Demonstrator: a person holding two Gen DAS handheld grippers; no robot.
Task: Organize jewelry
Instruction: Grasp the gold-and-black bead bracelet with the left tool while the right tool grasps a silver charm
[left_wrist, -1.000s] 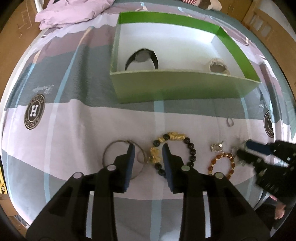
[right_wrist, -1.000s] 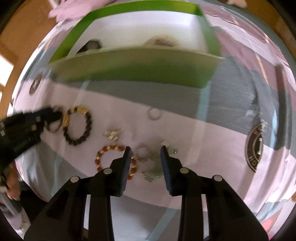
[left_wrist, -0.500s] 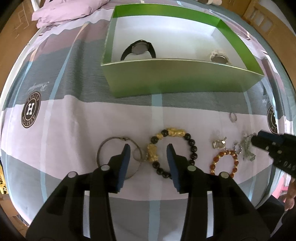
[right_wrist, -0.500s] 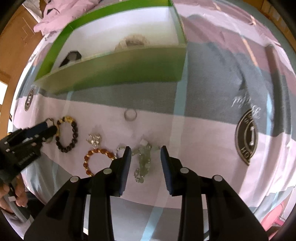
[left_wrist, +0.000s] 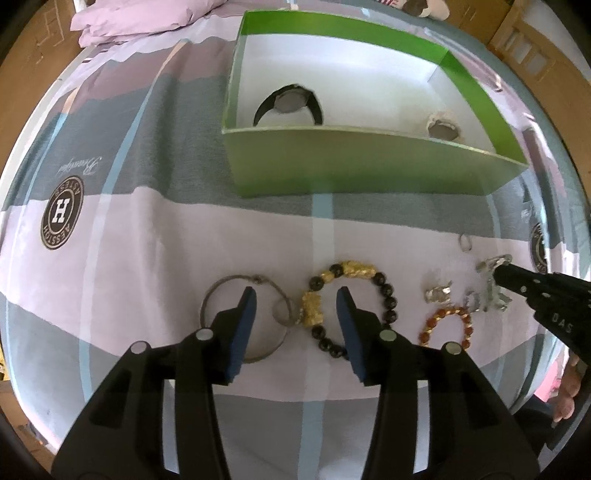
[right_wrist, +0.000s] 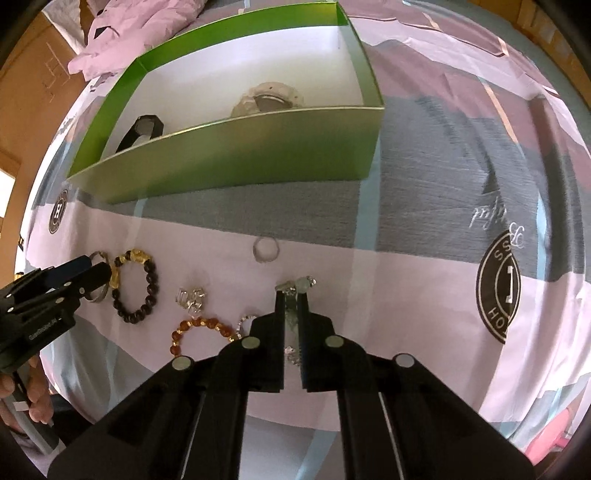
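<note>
Right gripper (right_wrist: 292, 295): jaws pinching pale silvery chain piece (right_wrist: 295, 286) lying on bedsheet (right_wrist: 424, 206), exact type unclear.
Left gripper (left_wrist: 295, 299): jaws spread, above silver bangle (left_wrist: 236, 291) and black-gold bead bracelet (left_wrist: 384, 291).
Amber bead bracelet (right_wrist: 199, 326), ring (right_wrist: 266, 250): loose on sheet.
Green box (left_wrist: 362, 166): holds black watch (left_wrist: 291, 103), pale watch (left_wrist: 441, 127).

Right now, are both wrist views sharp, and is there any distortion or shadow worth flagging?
Left wrist view: sharp, but fisheye bows the green box; its near wall is shaded. Right wrist view: sharp too, with the same curving and dark corners; the near black fingers hide part of the silver piece.
</note>
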